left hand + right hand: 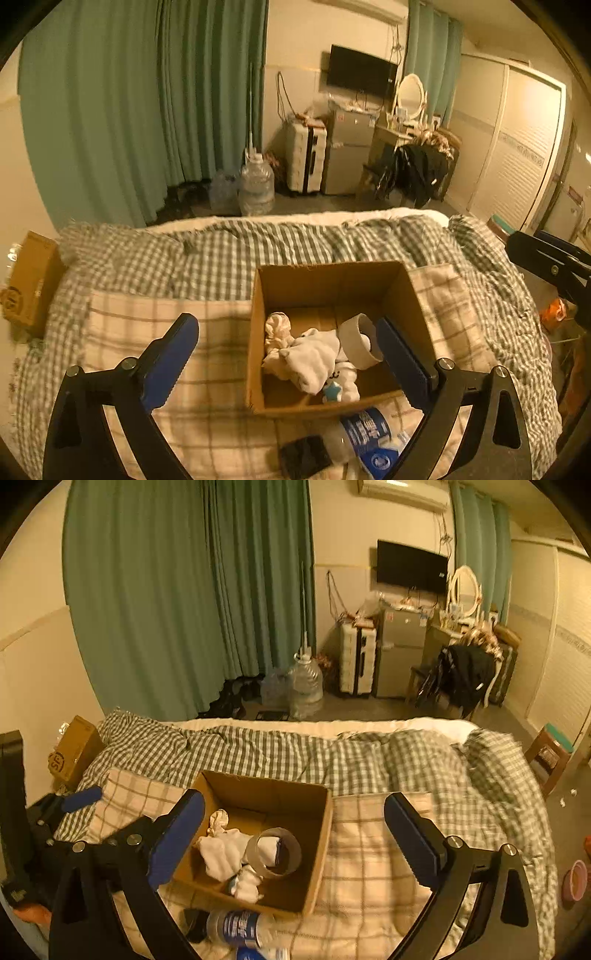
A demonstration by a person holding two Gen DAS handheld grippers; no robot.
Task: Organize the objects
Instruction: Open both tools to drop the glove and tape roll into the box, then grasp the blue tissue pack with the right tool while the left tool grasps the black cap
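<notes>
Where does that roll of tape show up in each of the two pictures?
Left wrist view: the roll of tape stands in the cardboard box, right of centre, low.
Right wrist view: the roll of tape lies in the box, centre, low.
Shared landmark: the wall television.

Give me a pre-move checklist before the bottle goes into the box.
1. Left gripper empty, jaws open: ok.
2. Right gripper empty, jaws open: ok.
3. Cardboard box open at the top: ok.
4. Room in the box: the roll of tape and white cloths cover much of the floor, with bare cardboard to one side: cannot tell whether the bottle fits.
5. Plastic bottle lying on the blanket outside the box, nothing on top: ok.
6. Small black item touching the bottle: cannot tell.
</notes>
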